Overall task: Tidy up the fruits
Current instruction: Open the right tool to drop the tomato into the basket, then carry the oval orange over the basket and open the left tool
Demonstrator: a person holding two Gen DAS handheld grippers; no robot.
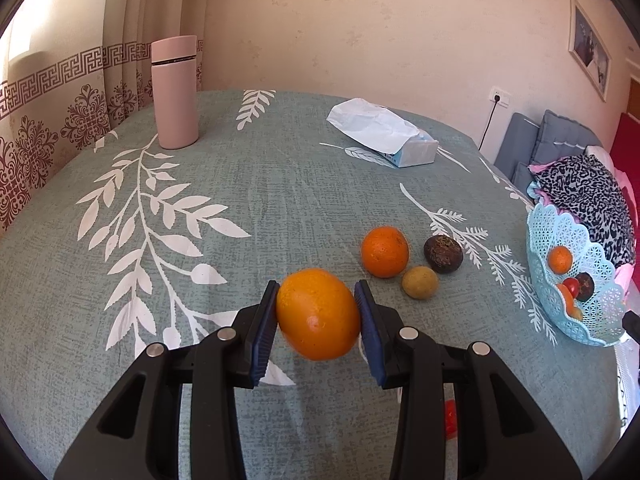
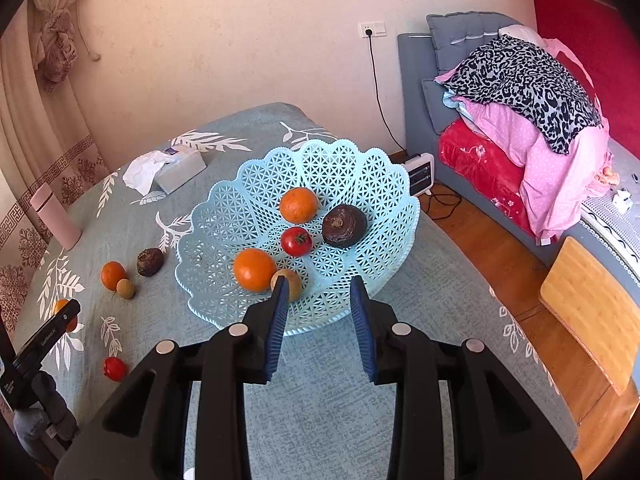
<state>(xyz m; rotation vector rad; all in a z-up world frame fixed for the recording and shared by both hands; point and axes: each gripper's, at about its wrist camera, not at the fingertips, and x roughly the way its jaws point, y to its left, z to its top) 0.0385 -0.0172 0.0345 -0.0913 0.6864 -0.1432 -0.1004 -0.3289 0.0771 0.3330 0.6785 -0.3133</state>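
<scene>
Left wrist view first: the left gripper (image 1: 318,314) is angled down over the leaf-print tablecloth (image 1: 248,200), and its blue pads (image 1: 266,330) pinch a big orange (image 1: 318,314) from both sides. Whether the fruit is clear of the cloth, I cannot tell. Beyond the jaws and to their right sit a second orange (image 1: 385,251), a small tan fruit (image 1: 420,282) touching it, and a dark wrinkled fruit (image 1: 443,254) just beside. Far right of the jaws, the blue lattice basket (image 1: 556,320) shows at the table's edge. A pink flask (image 1: 175,92) stands well ahead to the left, a tissue pack (image 1: 384,132) ahead to the right.

Right wrist view now: the right gripper (image 2: 320,322) tilts down toward the basket (image 2: 360,184), jaws spread, nothing between them. Just ahead, inside the basket, lie two oranges (image 2: 254,269), a tomato (image 2: 296,241), a dark fruit (image 2: 344,220) and a tan one (image 2: 294,282) half behind the left fingertip (image 2: 281,292). Off to the left, another tomato (image 2: 115,368) rests on the cloth.
</scene>
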